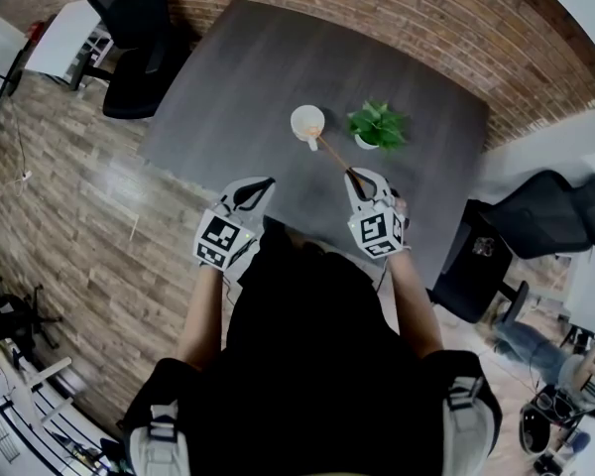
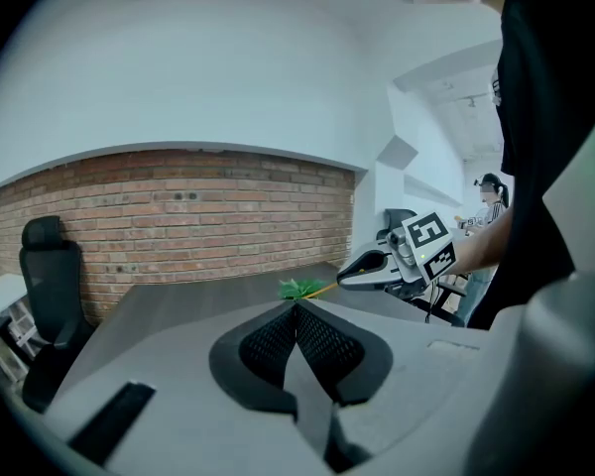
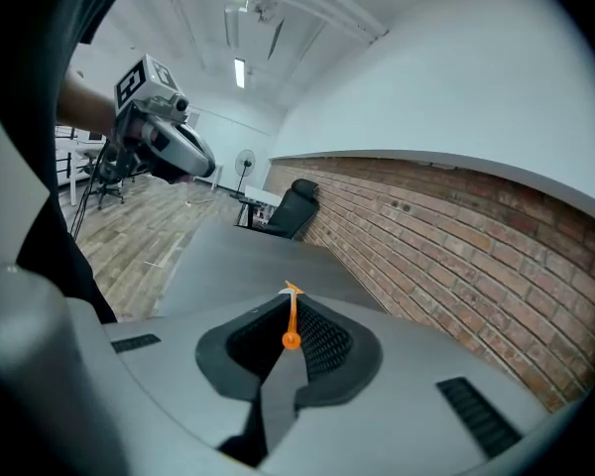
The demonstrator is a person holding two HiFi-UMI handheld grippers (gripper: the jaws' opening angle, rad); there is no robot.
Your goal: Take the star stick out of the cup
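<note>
A white cup (image 1: 307, 122) stands mid-table on the dark grey table (image 1: 228, 97). A thin orange star stick (image 1: 332, 155) runs from the cup's near side back to my right gripper (image 1: 355, 177), which is shut on it. In the right gripper view the stick (image 3: 292, 315) lies between the closed jaws, star tip pointing forward past them; no cup shows there. I cannot tell whether the star end touches the cup. My left gripper (image 1: 261, 183) hovers at the table's near edge, left of the stick, shut and empty (image 2: 296, 310). It sees the right gripper (image 2: 377, 266) and the stick (image 2: 322, 289).
A small green potted plant (image 1: 378, 125) stands just right of the cup, close to the stick. Black office chairs sit at the far left (image 1: 134, 38) and right (image 1: 545, 211) of the table. A brick wall (image 1: 397, 18) runs behind the table.
</note>
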